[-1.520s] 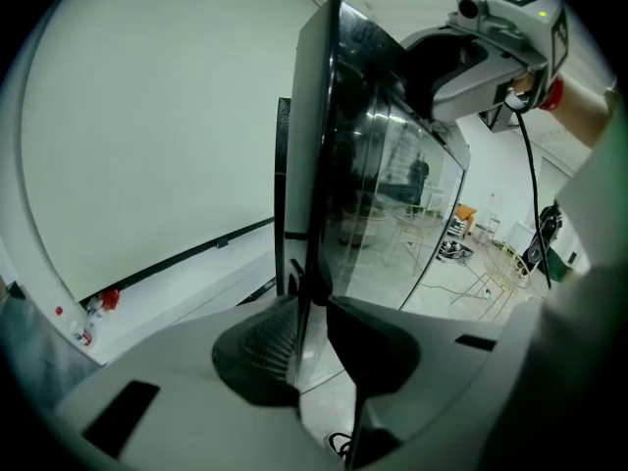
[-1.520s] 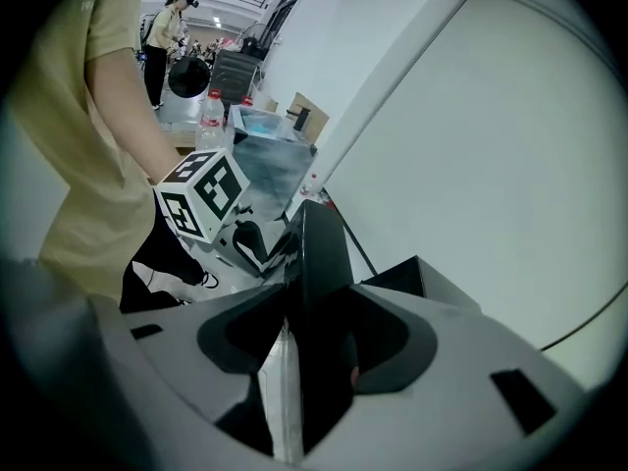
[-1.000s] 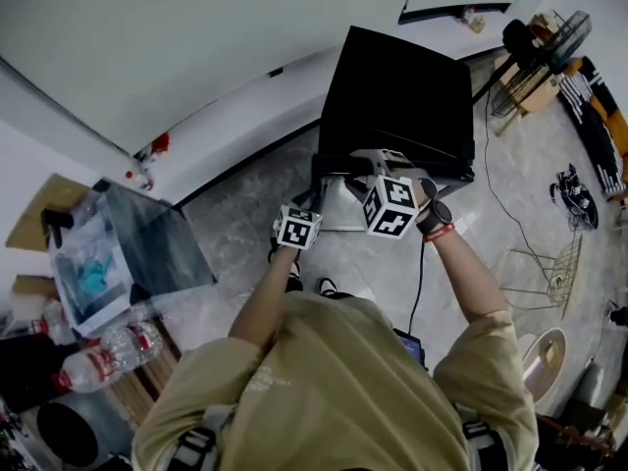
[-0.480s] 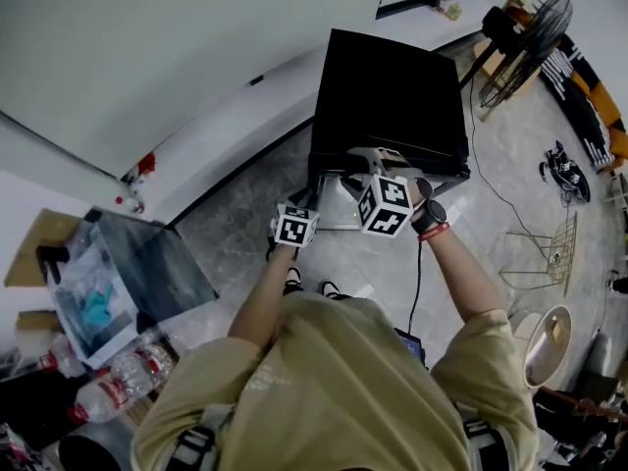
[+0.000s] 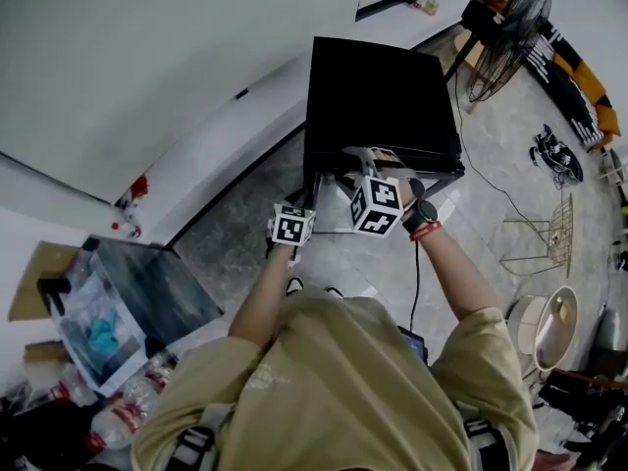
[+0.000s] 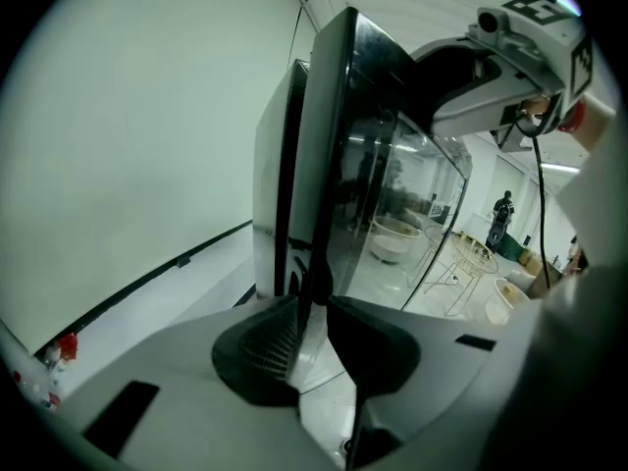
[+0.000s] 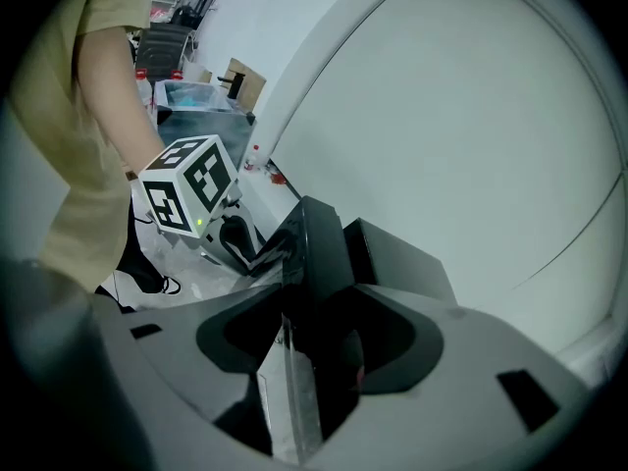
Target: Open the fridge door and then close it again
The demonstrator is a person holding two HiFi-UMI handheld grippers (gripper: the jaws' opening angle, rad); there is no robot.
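Down on the pale stone floor (image 5: 226, 224), backed against the white wall (image 5: 147, 67): a black mini fridge (image 5: 381, 96), with a floor fan (image 5: 505, 37) well apart to one side.

Gripping the upright edge of the glass door (image 6: 378, 184) with the left tongs (image 6: 312, 307), jaws drawn narrow, pads pressed on both faces of the slab. Straddling the door's top edge with the right tongs (image 7: 309, 337), jaws spread wide. A strip of glass showing beside one pad there, so read as loose around the door rather than clamped on it.

Ajar only, going by the left gripper view: a dark slit between the slab and the cabinet (image 6: 273, 165) on the gripped side. Judged to be mid-swing, either early in the opening or late in the closing, with no telling which from this instant alone. Neither shut nor fully open in any case.

Next, if opening: pull the gripped edge outward along its arc about the far hinge. Keep the pinch square so as not to slip off the smooth glass, and let the right tongs ride along the top without binding. If closing: push back along the same arc, slow down near the cabinet, and clear both sets of jaws from the gap before the seal meets. Worth watching for: the cabinet sliding on the floor under a hard pull.
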